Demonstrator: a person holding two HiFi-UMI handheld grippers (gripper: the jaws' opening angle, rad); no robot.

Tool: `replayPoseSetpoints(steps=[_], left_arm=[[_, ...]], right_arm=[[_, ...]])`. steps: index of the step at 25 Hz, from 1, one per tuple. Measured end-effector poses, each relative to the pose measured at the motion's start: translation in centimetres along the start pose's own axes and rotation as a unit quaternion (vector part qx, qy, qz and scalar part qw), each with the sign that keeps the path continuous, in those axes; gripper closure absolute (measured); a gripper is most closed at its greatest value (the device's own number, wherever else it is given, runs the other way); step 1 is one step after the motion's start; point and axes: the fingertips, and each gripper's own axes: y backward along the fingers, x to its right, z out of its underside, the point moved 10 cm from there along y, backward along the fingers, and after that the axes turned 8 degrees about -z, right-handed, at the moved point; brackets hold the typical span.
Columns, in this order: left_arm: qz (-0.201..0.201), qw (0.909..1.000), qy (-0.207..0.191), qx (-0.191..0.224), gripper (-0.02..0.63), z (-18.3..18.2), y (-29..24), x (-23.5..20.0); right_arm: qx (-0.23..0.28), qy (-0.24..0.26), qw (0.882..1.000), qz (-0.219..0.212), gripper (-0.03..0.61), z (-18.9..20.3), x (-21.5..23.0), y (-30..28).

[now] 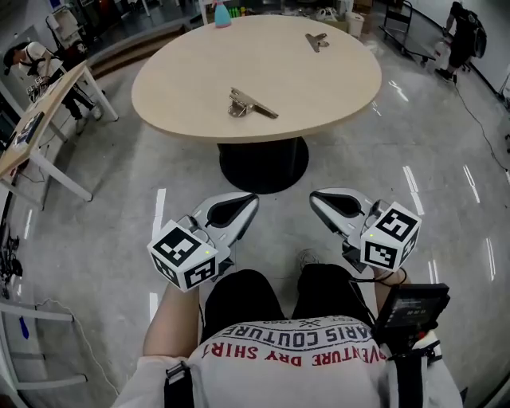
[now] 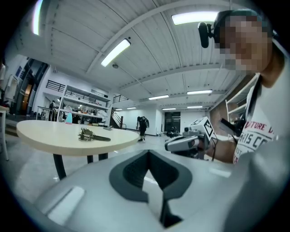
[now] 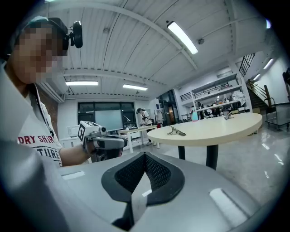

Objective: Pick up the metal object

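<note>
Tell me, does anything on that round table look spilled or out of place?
Nothing stands out. The near metal object and far metal object lie on the round table, a bottle stands upright at its far edge.

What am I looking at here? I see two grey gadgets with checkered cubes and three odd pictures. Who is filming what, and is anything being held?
There is no robot here. A person faces a round table and holds a gripping tool in each hand. The picture looking down comes from a camera on the person's head. It shows the left gripper and the right gripper, and each marker cube is part of its gripper. The other two pictures come from cameras riding on those grippers, looking along their jaws. Both pairs of jaws are shut with nothing between them, and both are well short of the table. On the table lie a metal object near the front, a second metal piece farther back, and a small bottle at the far edge. Nothing is held yet.
</note>
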Motion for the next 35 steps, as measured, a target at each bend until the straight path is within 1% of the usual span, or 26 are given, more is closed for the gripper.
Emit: replayPoseSetpoints(steps=[5,9,13,16,22,26,28,31,34,35], left_arm=[[0.005,0.9997,-0.023,0.0,0.611,-1.4,-3.2,-2.5],[-0.006,0.9998,-0.018,-0.007,0.611,-1.9,-4.7,-5.3],[-0.013,0.9998,-0.012,-0.004,0.611,-2.4,-6.5,-7.5],[-0.011,0.9998,-0.014,0.005,0.611,-2.6,-6.3,-7.8],[-0.02,0.9996,-0.015,0.015,0.611,-2.9,-5.7,-8.2],[-0.031,0.9988,-0.018,0.033,0.611,-3.7,-5.9,-9.2],[-0.034,0.9987,-0.014,0.034,0.492,-4.3,-6.4,-10.3],[-0.043,0.9987,-0.019,0.018,0.393,-5.6,-7.9,-12.3],[-0.039,0.9988,-0.025,-0.014,0.252,-6.8,-10.2,-14.3],[-0.036,0.9986,-0.026,-0.028,0.232,-7.2,-11.1,-15.0]], right_arm=[[0.013,0.003,1.0,0.004,0.577,-1.5,4.1,-1.0],[0.025,0.0,1.0,-0.002,0.577,-2.4,6.9,-2.8],[0.028,0.004,1.0,-0.006,0.577,-3.4,9.6,-4.3],[0.025,0.005,1.0,-0.011,0.577,-3.7,9.9,-4.9],[0.02,0.002,1.0,-0.017,0.577,-3.5,9.7,-5.3],[0.016,0.002,1.0,-0.016,0.577,-3.2,9.8,-5.4],[0.017,0.0,1.0,-0.013,0.577,-3.1,10.0,-5.3],[0.021,-0.004,1.0,-0.006,0.577,-3.0,10.3,-5.0],[0.021,-0.006,1.0,0.002,0.577,-2.7,10.7,-4.7],[0.022,-0.008,1.0,0.004,0.577,-2.6,10.8,-4.6]])
